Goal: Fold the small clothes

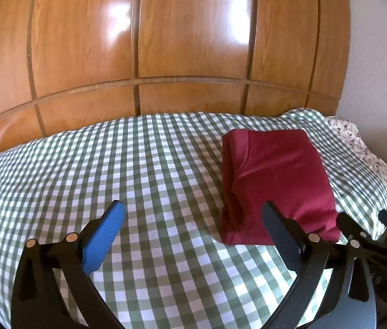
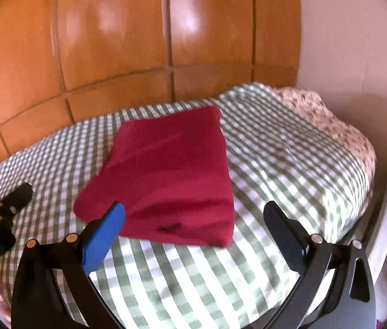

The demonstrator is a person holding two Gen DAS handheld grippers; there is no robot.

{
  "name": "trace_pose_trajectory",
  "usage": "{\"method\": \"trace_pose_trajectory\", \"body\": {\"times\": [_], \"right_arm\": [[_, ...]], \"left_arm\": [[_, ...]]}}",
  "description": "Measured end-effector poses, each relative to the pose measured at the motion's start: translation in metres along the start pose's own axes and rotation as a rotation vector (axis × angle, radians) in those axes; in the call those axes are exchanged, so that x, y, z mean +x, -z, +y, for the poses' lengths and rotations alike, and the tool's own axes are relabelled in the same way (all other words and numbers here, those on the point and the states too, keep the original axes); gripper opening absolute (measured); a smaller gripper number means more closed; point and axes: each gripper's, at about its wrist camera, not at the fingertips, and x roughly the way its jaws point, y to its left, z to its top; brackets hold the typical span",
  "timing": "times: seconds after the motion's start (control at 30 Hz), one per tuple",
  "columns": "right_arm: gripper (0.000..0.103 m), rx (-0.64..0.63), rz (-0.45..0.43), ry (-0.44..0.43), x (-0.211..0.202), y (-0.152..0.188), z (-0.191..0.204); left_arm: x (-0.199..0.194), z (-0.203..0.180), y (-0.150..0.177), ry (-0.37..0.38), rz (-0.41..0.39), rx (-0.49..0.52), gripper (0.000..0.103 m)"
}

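A dark red garment (image 1: 275, 181) lies folded into a compact rectangle on the green-and-white checked bedcover (image 1: 138, 170). In the left wrist view it sits to the right, just beyond my right finger. My left gripper (image 1: 193, 211) is open and empty above the cover. In the right wrist view the garment (image 2: 166, 175) lies straight ahead, its near edge between my fingers. My right gripper (image 2: 193, 211) is open and empty, held just short of it. The left gripper (image 2: 1, 200) shows at the far left of the right wrist view.
A wooden panelled wardrobe (image 1: 166, 41) stands behind the bed. A floral sheet (image 2: 330, 126) shows at the bed's right edge by a white wall (image 2: 358, 41). The bed drops off at the right.
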Motion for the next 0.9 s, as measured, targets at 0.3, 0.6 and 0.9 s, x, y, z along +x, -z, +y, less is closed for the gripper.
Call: {"method": "trace_pose_trajectory", "body": {"times": [0.3,0.6,0.9], "right_arm": [[0.101,0.009,-0.02,0.017,-0.004,-0.001,-0.004],[0.101,0.008,0.017,-0.004,0.008,0.004,-0.002],[0.101,-0.02,-0.033,0.028,0.003,0.005,-0.002]], "left_arm": [[-0.001,0.0,0.004,0.011,0.008,0.0,0.099],[0.001,-0.001,0.008,-0.007,0.022,0.018,0.099],[0.005,-0.004,0.009,-0.03,0.027,0.022,0.099]]}}
